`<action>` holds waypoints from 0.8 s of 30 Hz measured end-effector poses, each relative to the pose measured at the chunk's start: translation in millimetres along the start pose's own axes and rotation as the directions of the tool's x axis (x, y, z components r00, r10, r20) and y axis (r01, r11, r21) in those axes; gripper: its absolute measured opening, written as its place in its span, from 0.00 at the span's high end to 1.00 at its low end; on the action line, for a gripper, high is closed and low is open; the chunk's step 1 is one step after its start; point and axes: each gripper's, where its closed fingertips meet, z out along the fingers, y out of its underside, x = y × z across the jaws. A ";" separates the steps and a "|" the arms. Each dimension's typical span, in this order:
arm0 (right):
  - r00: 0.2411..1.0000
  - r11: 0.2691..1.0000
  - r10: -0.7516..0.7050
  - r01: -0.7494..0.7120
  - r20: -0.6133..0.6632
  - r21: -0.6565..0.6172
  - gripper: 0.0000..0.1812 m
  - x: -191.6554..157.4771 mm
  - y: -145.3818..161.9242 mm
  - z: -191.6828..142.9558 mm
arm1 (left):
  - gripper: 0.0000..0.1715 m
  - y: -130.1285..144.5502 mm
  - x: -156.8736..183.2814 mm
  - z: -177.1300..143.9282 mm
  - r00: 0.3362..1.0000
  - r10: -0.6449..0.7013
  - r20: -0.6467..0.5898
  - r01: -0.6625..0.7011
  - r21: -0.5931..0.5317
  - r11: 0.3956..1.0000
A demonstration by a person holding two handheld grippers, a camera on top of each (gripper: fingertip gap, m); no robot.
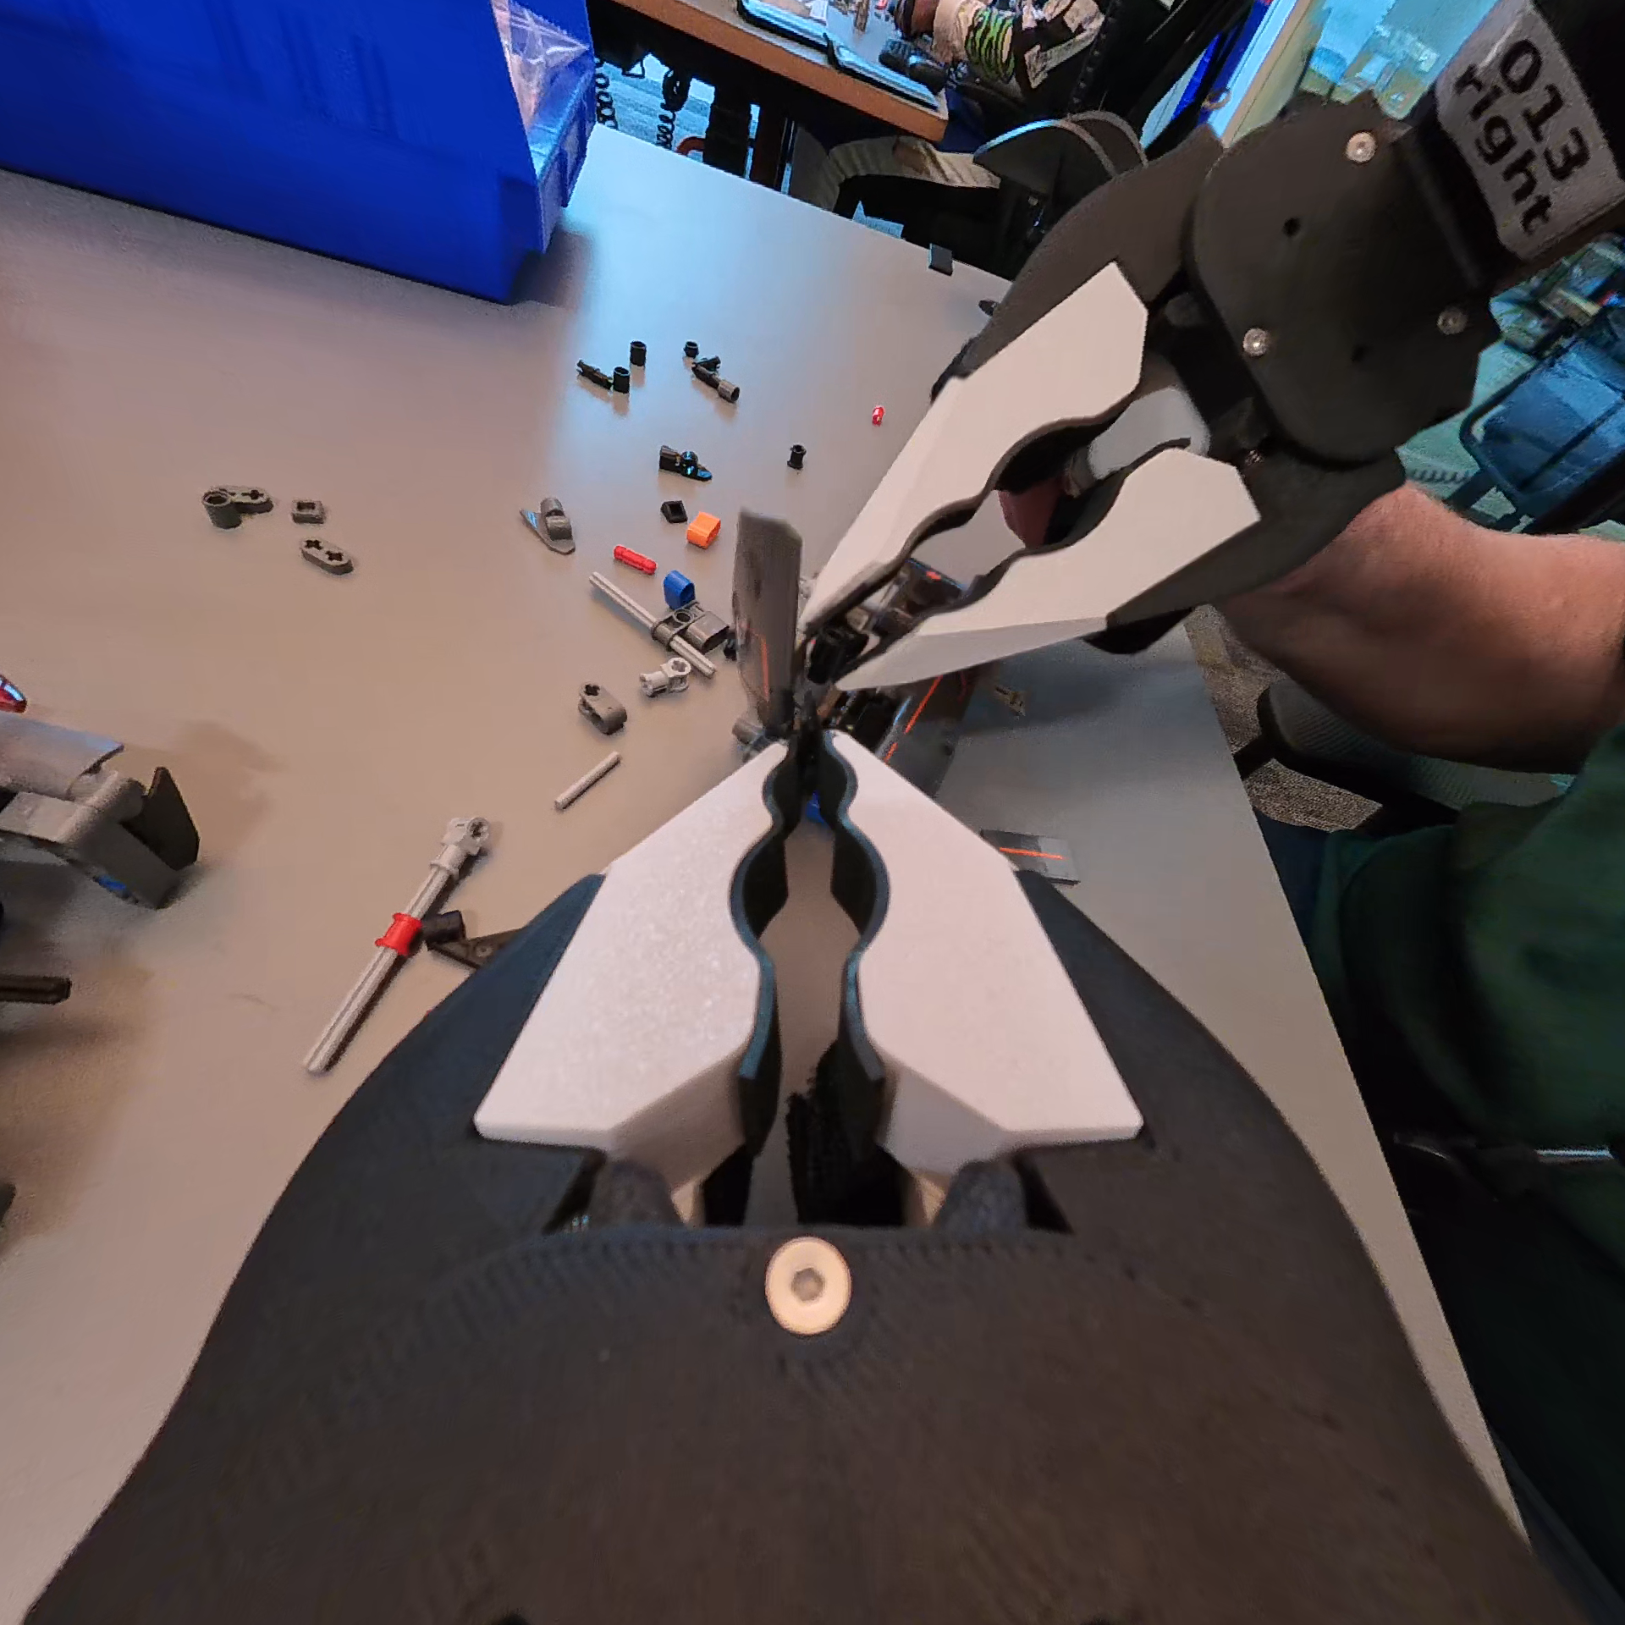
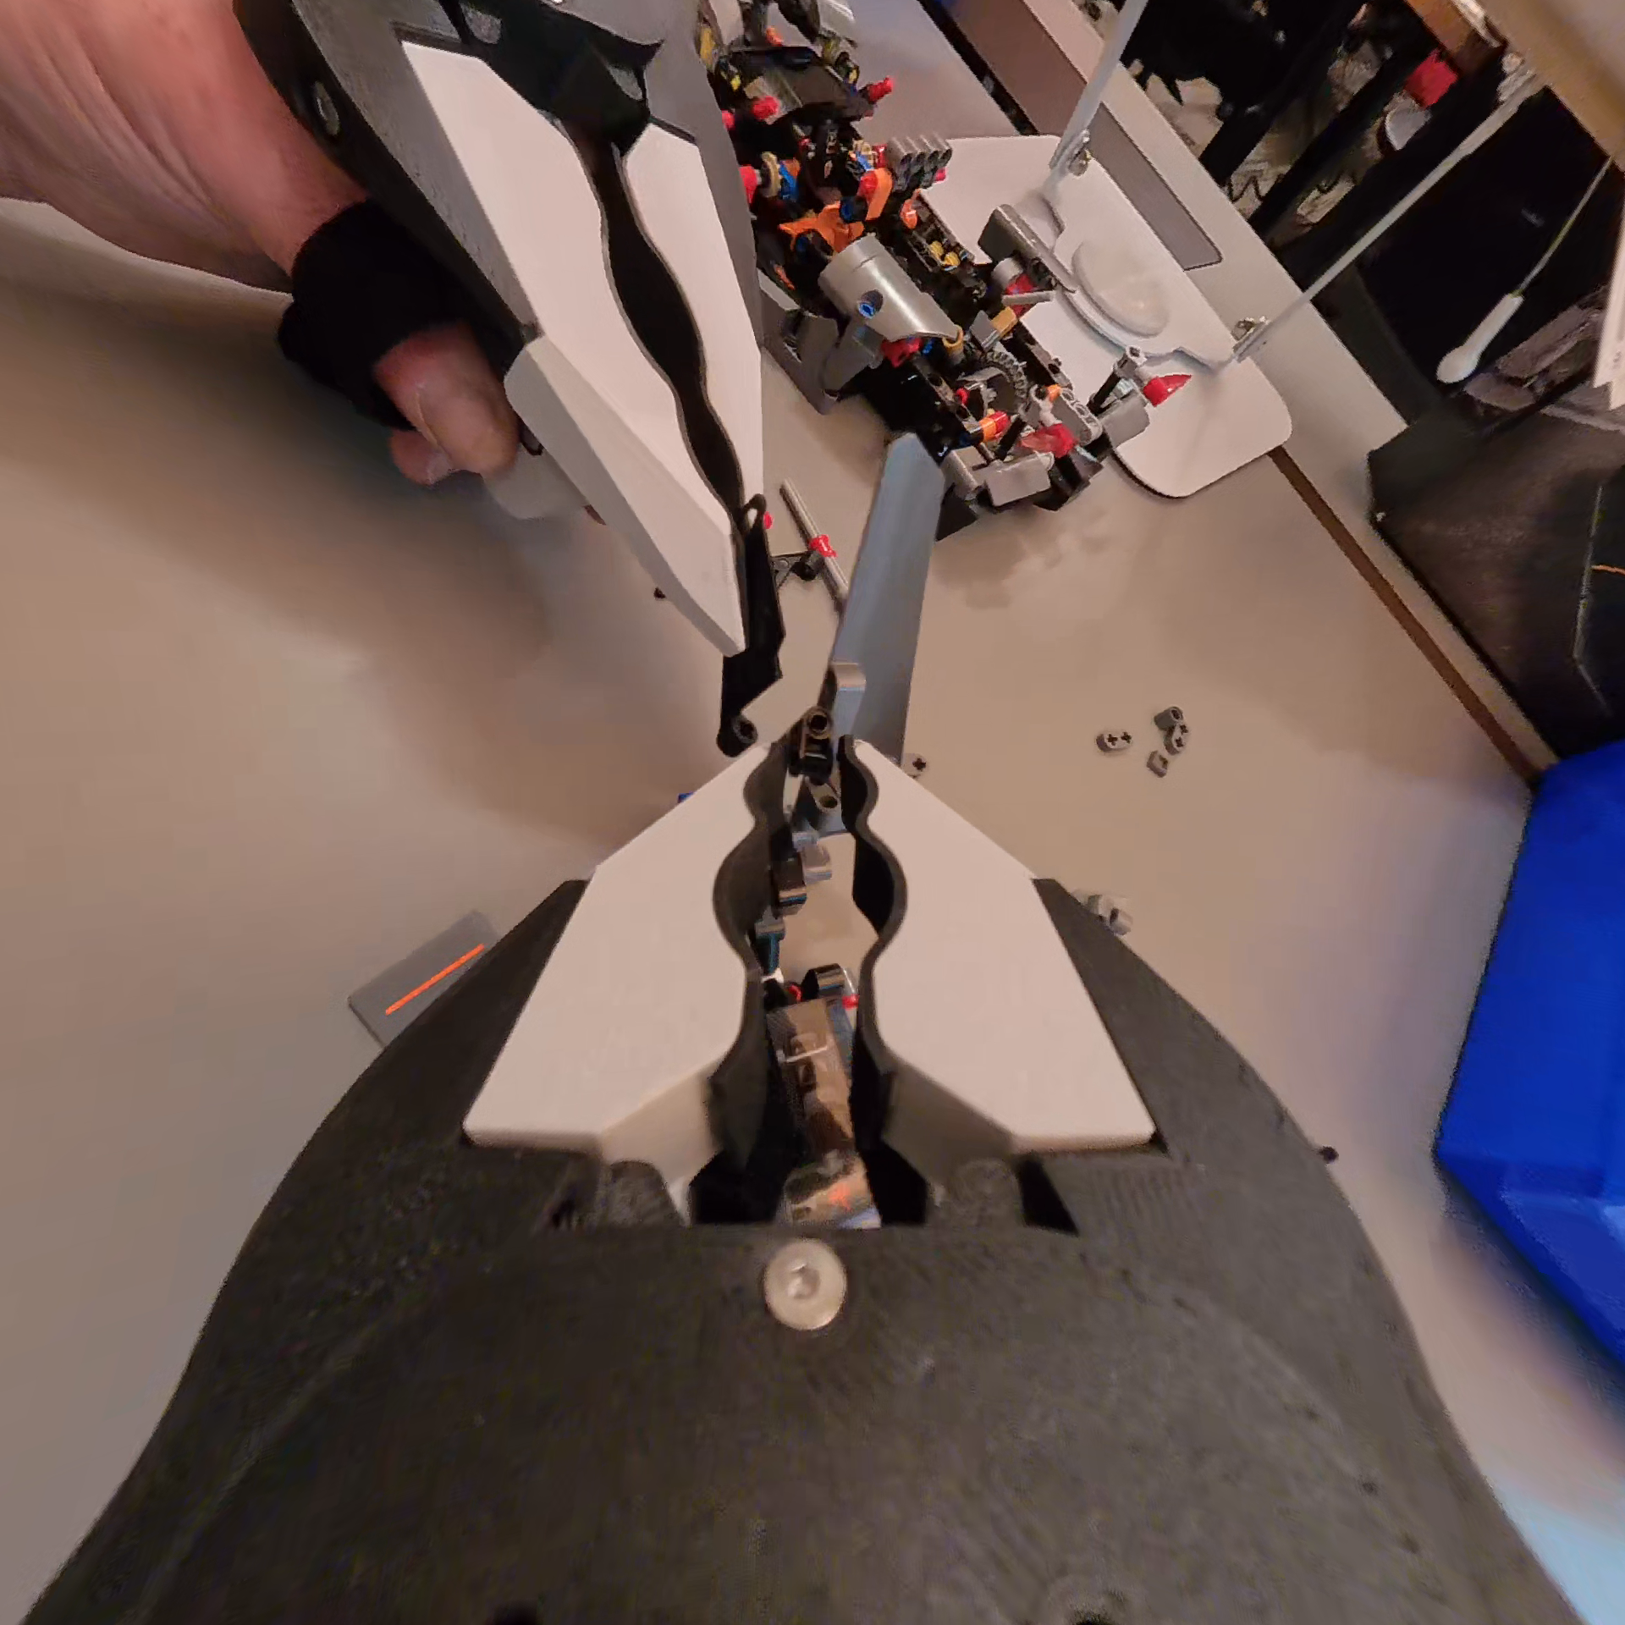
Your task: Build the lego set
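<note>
The left gripper [image 1: 802, 747] is closed on a thin black liftarm [image 2: 754, 615]; the right wrist view shows that beam clamped between the fingers, its free end hanging just beside the right gripper's tips. The right gripper [image 2: 813, 756] is clamped on a small sub-assembly [image 2: 813, 747] of black pin connectors with a long grey panel [image 2: 884, 580] attached, the panel rising beyond the fingertips. Both grippers meet tip to tip above the desk [image 1: 352, 396], near its right edge.

Loose parts lie scattered across the middle of the desk — an orange piece [image 1: 703, 529], a blue piece [image 1: 678, 587], a red pin [image 1: 634, 559], and a long grey axle [image 1: 396, 945] bearing a red bush. A dark tile with an orange stripe [image 1: 1031, 855] lies flat near the right edge. The partly built model [image 2: 923, 299] stands toward the left edge. A blue bin [image 1: 290, 123] sits at the far corner.
</note>
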 end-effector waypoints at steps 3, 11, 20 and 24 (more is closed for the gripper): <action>0.999 1.000 0.011 -0.011 0.035 0.010 0.91 -1.4 1.8 0.6 | 1.00 -1.3 -1.7 0.2 1.000 0.003 0.000 -0.003 0.003 1.000; 0.998 0.999 0.039 -0.038 0.047 -0.010 0.84 7.5 4.9 7.4 | 1.00 -0.3 -3.9 0.5 1.000 0.004 -0.010 -0.004 -0.011 1.000; 0.996 0.998 0.068 -0.069 0.056 0.001 0.83 16.8 5.2 8.5 | 1.00 -0.6 -10.0 3.0 0.999 0.021 -0.027 -0.022 -0.036 0.999; 0.990 0.995 0.097 -0.097 0.102 -0.008 0.78 20.5 6.0 11.6 | 1.00 -1.9 -11.3 5.6 0.998 0.026 -0.050 -0.029 -0.056 0.998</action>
